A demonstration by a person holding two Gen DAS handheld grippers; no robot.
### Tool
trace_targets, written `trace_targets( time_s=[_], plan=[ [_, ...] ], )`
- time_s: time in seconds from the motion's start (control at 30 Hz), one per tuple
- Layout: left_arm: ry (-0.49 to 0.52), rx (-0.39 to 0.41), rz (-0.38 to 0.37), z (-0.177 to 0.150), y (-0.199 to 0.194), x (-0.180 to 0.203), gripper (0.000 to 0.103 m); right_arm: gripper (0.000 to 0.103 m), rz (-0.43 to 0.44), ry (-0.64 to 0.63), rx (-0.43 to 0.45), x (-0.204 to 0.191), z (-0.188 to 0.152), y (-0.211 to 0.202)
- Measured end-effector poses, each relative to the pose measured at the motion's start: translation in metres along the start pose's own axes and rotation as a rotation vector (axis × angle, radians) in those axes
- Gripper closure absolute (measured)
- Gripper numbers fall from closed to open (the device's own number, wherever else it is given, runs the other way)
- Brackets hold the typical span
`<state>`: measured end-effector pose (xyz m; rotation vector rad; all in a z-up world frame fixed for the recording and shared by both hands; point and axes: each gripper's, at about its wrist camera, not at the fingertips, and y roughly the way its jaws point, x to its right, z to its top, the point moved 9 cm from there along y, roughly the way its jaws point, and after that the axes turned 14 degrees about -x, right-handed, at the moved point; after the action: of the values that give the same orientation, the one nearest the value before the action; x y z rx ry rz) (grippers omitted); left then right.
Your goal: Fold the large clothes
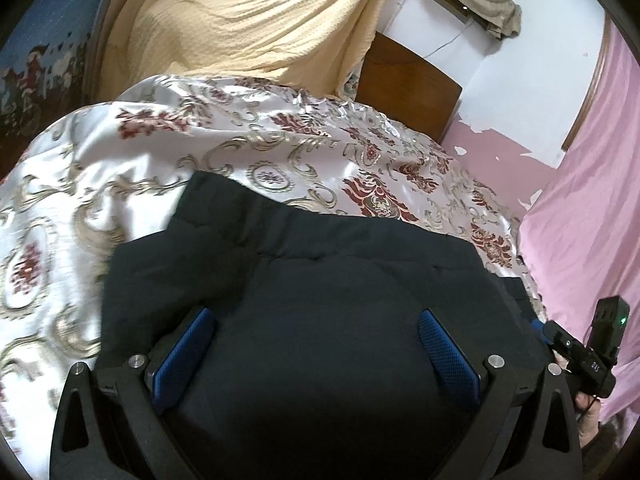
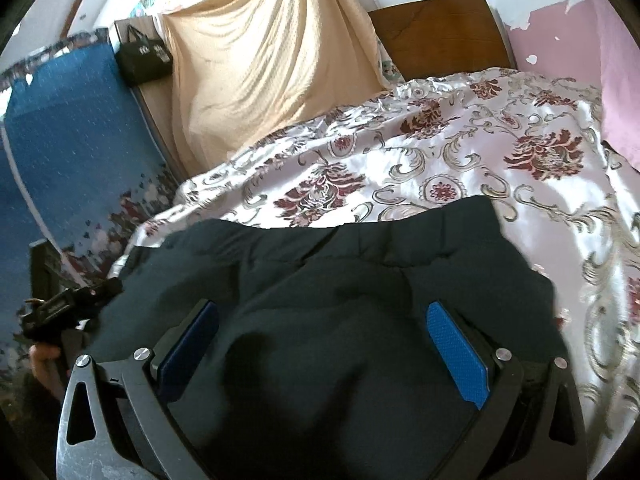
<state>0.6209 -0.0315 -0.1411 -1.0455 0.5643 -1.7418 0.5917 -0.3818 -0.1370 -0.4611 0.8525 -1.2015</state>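
A large dark navy quilted garment (image 1: 312,292) lies on a bed covered by a shiny floral spread (image 1: 120,168). My left gripper (image 1: 316,320) is open, its blue pads (image 1: 188,344) wide apart low over the garment's near part. In the right wrist view the same garment (image 2: 340,288) lies on the spread (image 2: 500,160). My right gripper (image 2: 324,316) is open too, its blue pads (image 2: 456,352) spread over the dark cloth. Neither gripper holds cloth. The right gripper's body shows at the left view's right edge (image 1: 592,344), and the left gripper's body at the right view's left edge (image 2: 72,304).
A beige curtain (image 1: 248,20) hangs behind the bed beside a wooden headboard (image 1: 408,84). A pink cloth (image 1: 592,208) hangs to the right of the bed. A blue patterned cloth (image 2: 72,140) and a black bag (image 2: 144,60) are to the left.
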Motion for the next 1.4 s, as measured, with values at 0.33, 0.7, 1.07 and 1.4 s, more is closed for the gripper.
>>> trace_targets(
  time_s=[0.33, 0.7, 1.07, 1.4],
  plan=[
    [0.016, -0.128, 0.038, -0.027, -0.036, -0.052, 0.000, 0.001, -0.087, -0.074, -0.144, 0.034, -0.034, -0.044],
    [0.006, -0.253, -0.084, -0.055, -0.008, -0.077, 0.000, 0.001, 0.047, -0.007, -0.362, 0.075, -0.060, -0.004],
    [0.095, -0.279, -0.177, -0.065, 0.001, -0.064, 0.000, 0.001, 0.267, 0.082, -0.389, 0.076, -0.073, 0.024],
    [0.113, -0.292, -0.173, -0.062, 0.008, -0.059, 0.000, 0.001, 0.270, 0.122, -0.361, 0.068, -0.074, 0.028]
  ],
)
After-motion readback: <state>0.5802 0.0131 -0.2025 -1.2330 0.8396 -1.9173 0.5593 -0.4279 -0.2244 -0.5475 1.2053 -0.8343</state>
